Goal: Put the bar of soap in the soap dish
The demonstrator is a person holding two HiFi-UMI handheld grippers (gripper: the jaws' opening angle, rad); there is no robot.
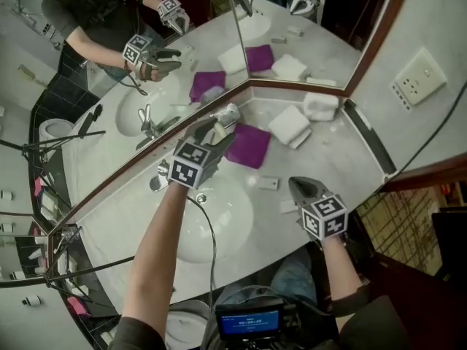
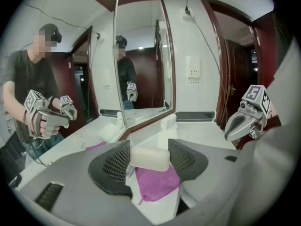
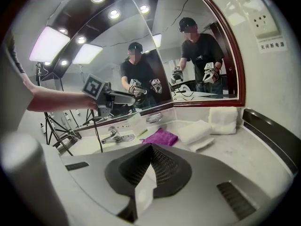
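Nearest the person, on the near right of the purple cloth (image 1: 248, 146), the right gripper (image 1: 298, 187) hovers over the counter with its jaws pressed together and nothing between them. Up above the cloth's left edge, the left gripper (image 1: 221, 125) carries the bar of soap (image 2: 150, 158). The bar looks light, hard and smooth, with rounded corners, so it is probably slippery and apt to squirt out under a hard squeeze. The steadier hold would be a moderate one across its flat sides near the middle. Here it lies crosswise, bridging the gap, each end against a meshed pad. The jaws stand wide and clamp it lengthwise, close to their tips, and most of the bar shows above the pads. Seen through the gap, the cloth lies on the counter directly beneath the raised bar. Beyond the cloth's far left corner, at the foot of the mirror, sits the chrome soap dish (image 3: 154, 118), which appears empty.
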